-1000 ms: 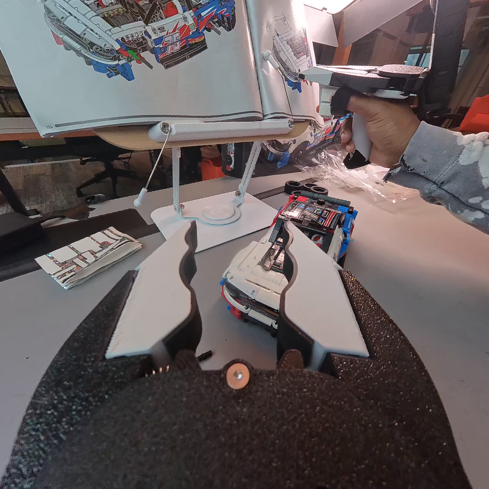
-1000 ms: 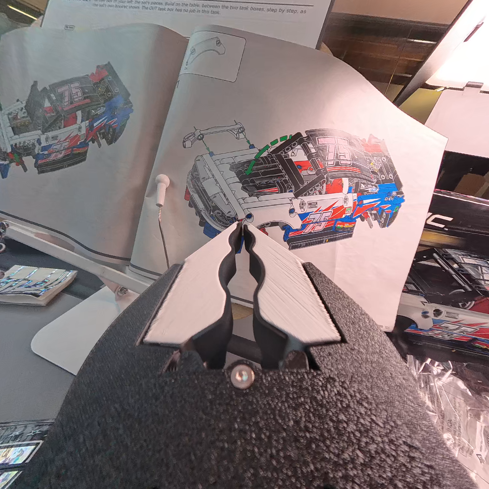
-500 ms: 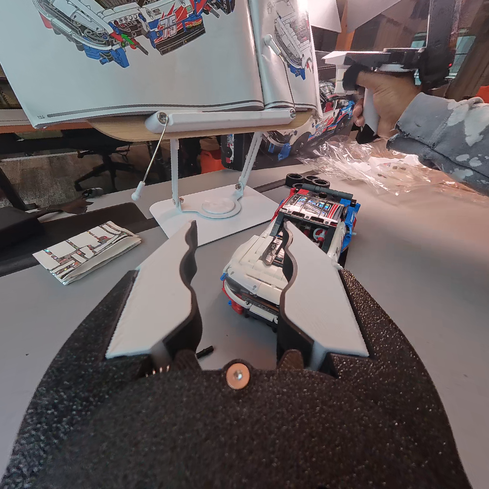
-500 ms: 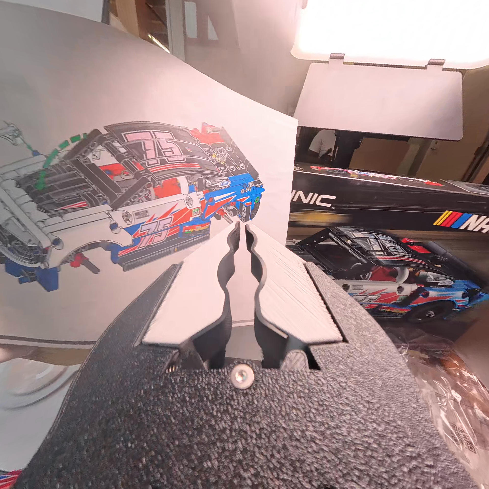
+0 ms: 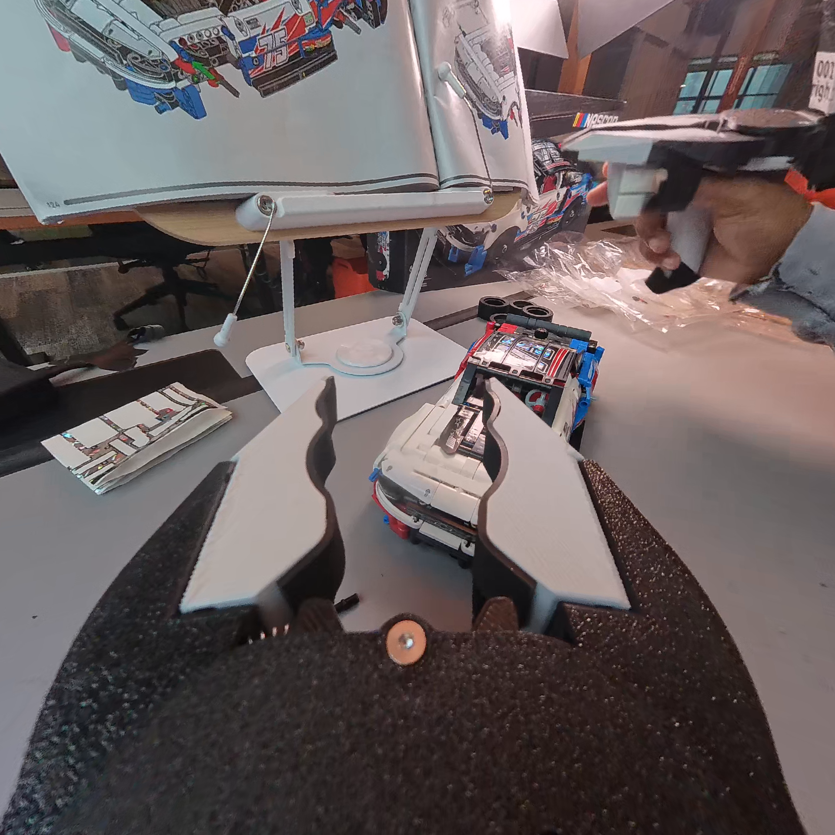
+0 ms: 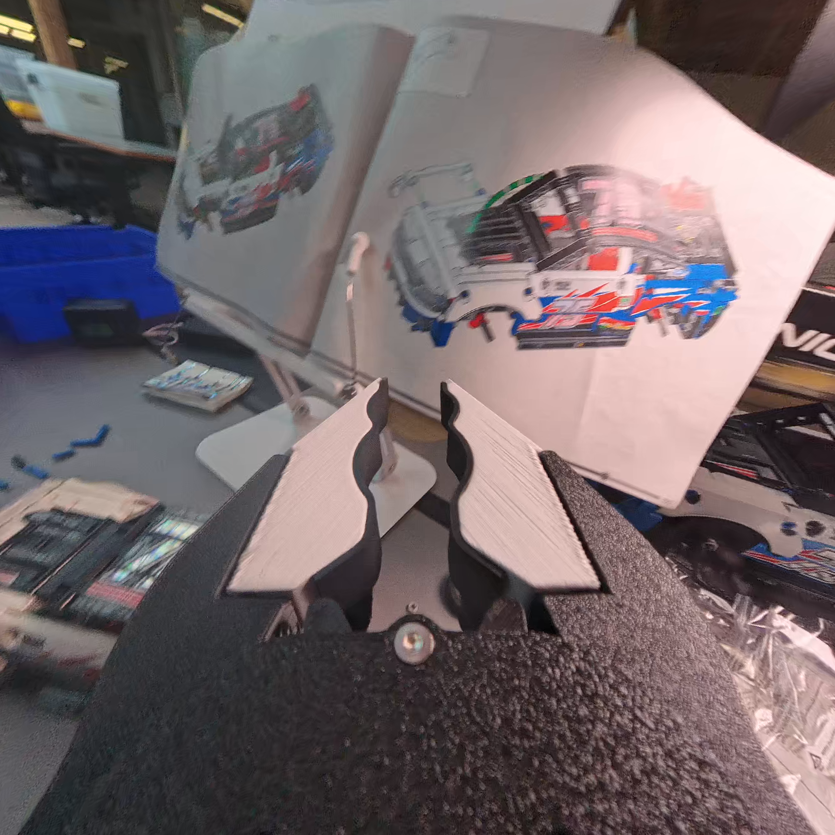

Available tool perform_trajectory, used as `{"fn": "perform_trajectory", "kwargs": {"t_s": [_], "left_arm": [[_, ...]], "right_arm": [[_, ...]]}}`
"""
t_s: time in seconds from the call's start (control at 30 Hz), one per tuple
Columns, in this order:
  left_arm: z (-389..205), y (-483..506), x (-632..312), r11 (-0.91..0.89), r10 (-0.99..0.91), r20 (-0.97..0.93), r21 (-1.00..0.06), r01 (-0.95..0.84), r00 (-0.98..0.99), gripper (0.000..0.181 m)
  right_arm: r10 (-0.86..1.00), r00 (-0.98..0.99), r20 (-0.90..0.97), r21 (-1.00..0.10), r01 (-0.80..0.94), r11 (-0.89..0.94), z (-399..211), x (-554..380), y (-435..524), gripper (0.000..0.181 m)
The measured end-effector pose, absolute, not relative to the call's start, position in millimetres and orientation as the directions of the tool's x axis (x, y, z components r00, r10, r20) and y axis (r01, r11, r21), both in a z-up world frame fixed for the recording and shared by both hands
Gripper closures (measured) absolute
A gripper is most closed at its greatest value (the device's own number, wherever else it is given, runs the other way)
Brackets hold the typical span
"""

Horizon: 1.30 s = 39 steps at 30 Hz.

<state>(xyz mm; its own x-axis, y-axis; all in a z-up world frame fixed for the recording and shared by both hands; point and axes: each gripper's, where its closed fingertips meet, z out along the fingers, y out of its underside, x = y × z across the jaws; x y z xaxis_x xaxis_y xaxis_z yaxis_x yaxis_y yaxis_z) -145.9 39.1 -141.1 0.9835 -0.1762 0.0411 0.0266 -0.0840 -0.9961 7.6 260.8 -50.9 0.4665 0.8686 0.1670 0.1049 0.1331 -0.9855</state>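
A white, blue and red brick-built race car (image 5: pixel 456 456) stands on the grey table (image 5: pixel 677 474). My left gripper (image 5: pixel 409 386) is open and empty, held low just in front of the car; its right finger hides part of the car's side. My right gripper (image 6: pixel 413 388) is open a little and empty, raised in the air before the open instruction booklet (image 6: pixel 565 253) on its white stand (image 6: pixel 289 433). It also shows in the left wrist view (image 5: pixel 605 149), held by a hand at the upper right. The right wrist view is blurred.
The booklet stand's base (image 5: pixel 348 361) sits behind the car. A folded sticker sheet (image 5: pixel 135 433) lies at the left. Black tyres (image 5: pixel 515 309) and clear plastic bags (image 5: pixel 610 289) lie behind the car. The set's box (image 6: pixel 804 343) stands at the back. A blue bin (image 6: pixel 77 280) is far left.
My right gripper swung right, then back left toward the booklet, and its fingers opened from shut to a small gap. My left gripper stayed open before the car.
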Motion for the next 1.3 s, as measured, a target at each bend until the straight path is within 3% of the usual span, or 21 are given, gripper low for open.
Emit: {"fn": "perform_trajectory", "kwargs": {"t_s": [0.27,0.43,0.53,0.6,0.77,1.3], "left_arm": [[-141,39,-141,-0.081,-0.188,0.031,-0.997,0.016,0.982,0.118],[-143,40,-137,-0.090,-0.198,0.026,-0.996,0.008,0.980,0.118],[-142,39,-136,-0.089,-0.198,0.006,-0.996,-0.012,0.980,0.117],[-141,38,-135,-0.087,-0.201,-0.011,-0.996,-0.030,0.980,0.117],[-140,38,-130,-0.090,-0.217,-0.031,-0.995,-0.052,0.976,0.118],[-137,35,-121,-0.086,-0.246,-0.100,-0.989,-0.124,0.964,0.117]], "right_arm": [[0.912,0.188,0.365,-0.866,0.429,0.258,-163,28,149,0.151],[0.652,0.079,0.754,-0.540,0.640,0.547,-211,36,151,0.148],[0.515,0.027,0.857,-0.396,0.674,0.624,-219,28,157,0.149],[0.442,0.028,0.897,-0.342,0.678,0.651,-214,28,160,0.159],[0.351,0.026,0.936,-0.276,0.674,0.685,-215,28,158,0.169],[0.378,-0.015,0.926,-0.302,0.572,0.762,-213,32,107,0.172]]}}
